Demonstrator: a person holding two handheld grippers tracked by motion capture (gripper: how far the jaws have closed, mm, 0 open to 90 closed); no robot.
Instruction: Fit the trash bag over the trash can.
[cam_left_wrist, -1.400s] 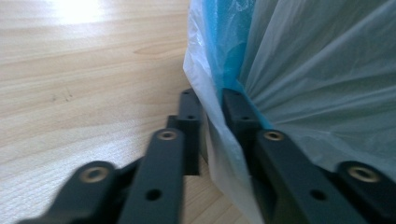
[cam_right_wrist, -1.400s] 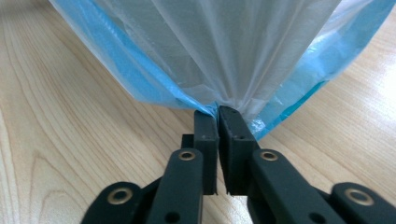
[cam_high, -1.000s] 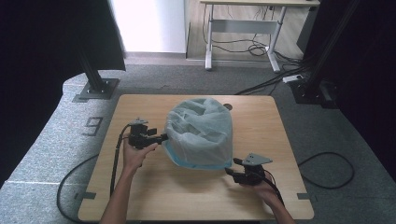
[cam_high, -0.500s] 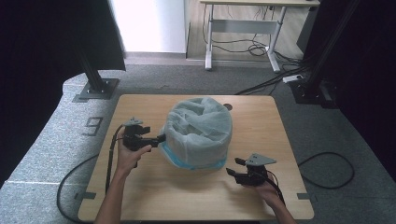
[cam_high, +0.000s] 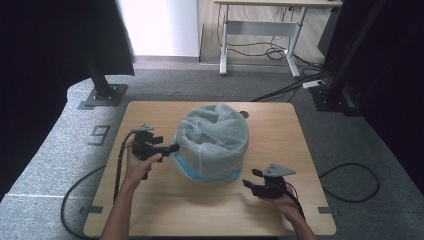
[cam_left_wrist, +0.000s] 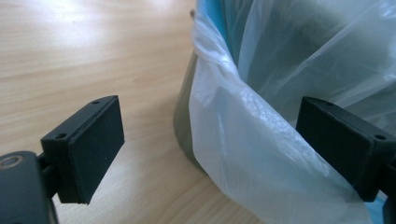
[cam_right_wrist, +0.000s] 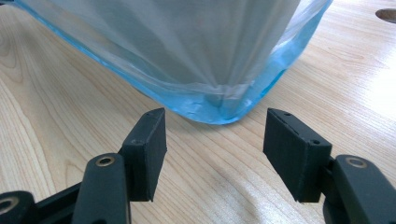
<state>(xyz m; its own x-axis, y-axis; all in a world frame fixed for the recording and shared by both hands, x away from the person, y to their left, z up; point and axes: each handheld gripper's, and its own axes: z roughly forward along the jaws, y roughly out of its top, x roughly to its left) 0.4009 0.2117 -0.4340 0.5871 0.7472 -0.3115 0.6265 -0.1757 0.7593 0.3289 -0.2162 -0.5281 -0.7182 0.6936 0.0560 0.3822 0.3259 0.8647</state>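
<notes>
On the wooden table (cam_high: 150, 210) the bag-lined bin (cam_high: 212, 142) sits mid-table, and our left gripper (cam_high: 173, 147) has just spread its jaws off the liner (cam_left_wrist: 243, 154), the right gripper (cam_high: 250, 178) gaping nearby, so that hem seems set.

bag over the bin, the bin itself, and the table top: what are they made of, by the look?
Bag: thin plastic film, translucent pale blue, glossy; it creases and folds, and the dark wall shows through. Bin: a dark olive-grey smooth wall peeks out below the bag's edge in the left gripper view, probably plastic, though little is exposed. Table top: light wood or wood-look laminate, satin; grain lines and soft glare show.
</notes>
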